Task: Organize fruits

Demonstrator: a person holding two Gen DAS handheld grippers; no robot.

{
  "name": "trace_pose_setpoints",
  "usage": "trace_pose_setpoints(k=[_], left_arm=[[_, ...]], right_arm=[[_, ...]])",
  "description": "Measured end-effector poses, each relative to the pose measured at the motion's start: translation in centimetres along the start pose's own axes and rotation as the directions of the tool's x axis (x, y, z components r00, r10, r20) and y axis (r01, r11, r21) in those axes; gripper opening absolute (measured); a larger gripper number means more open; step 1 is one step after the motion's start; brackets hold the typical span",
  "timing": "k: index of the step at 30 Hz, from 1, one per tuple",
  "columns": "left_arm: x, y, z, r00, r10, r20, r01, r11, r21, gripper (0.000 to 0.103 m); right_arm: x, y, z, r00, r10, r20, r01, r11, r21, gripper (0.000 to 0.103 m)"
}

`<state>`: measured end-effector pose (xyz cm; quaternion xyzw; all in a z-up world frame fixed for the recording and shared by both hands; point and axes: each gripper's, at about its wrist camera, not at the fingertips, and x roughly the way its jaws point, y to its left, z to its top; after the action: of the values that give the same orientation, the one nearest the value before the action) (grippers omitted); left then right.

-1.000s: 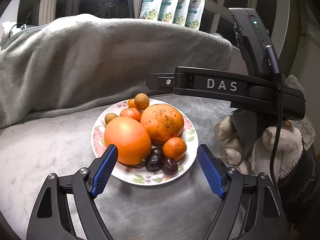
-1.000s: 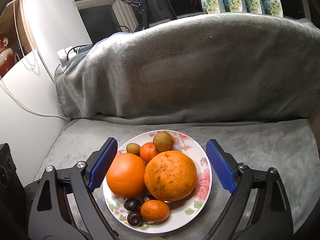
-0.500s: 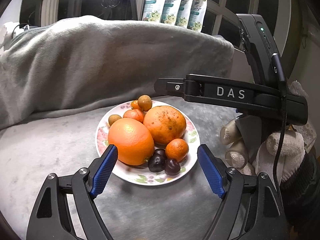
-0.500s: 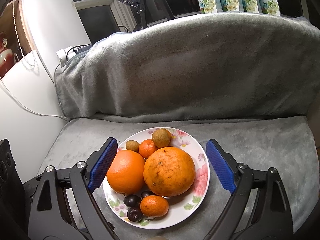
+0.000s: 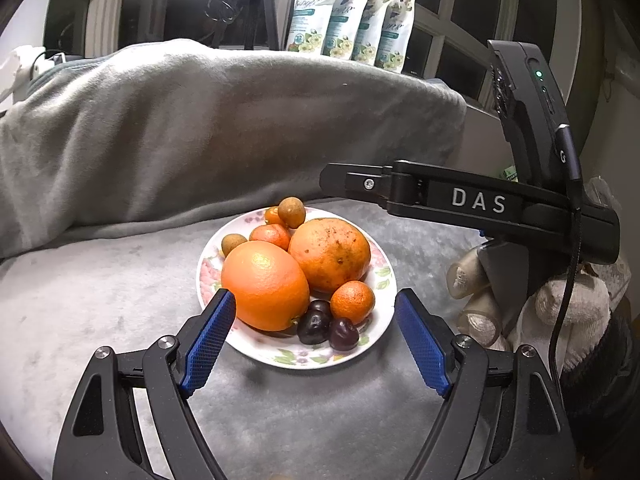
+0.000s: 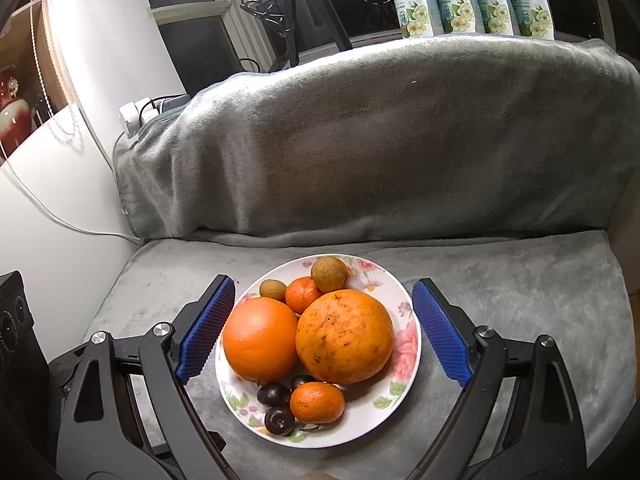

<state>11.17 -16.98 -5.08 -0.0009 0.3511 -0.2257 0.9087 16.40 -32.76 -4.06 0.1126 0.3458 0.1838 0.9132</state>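
Note:
A floral plate [image 5: 378, 322] [image 6: 406, 354] sits on a grey blanket-covered seat. It holds a smooth orange [image 5: 265, 285] [image 6: 260, 345], a rougher speckled orange [image 5: 329, 254] [image 6: 345, 337], small mandarins [image 5: 352, 302] [image 6: 317, 402], dark cherries [image 5: 314, 326] [image 6: 273, 395] and brown longans [image 5: 292, 212] [image 6: 328, 274]. My left gripper [image 5: 314, 338] is open and empty, just in front of the plate. My right gripper [image 6: 322, 328] is open and empty, hovering above the plate with its fingers on either side. The right gripper's body [image 5: 472, 200] shows in the left wrist view.
The grey blanket [image 6: 380, 140] rises as a backrest behind the plate. Several white pouches [image 5: 348, 20] stand on the sill behind it. A gloved hand [image 5: 568, 312] holds the right gripper. A white wall and cable [image 6: 60, 220] lie to the left.
Both grippers have drawn back a little from the plate, which now sits slightly farther off in both views. Both stay open. The fruits have not moved.

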Motion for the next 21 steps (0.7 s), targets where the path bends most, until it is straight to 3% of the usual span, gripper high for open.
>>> trace_pose_setpoints(k=[21], left_arm=[[-2.2,0.4,-0.2,0.999,-0.004,0.044,0.005,1.000,-0.019,0.082]], right_arm=[[-3.5,1.7,-1.1,0.996,-0.053,0.075,0.057,0.997,-0.054,0.092]])
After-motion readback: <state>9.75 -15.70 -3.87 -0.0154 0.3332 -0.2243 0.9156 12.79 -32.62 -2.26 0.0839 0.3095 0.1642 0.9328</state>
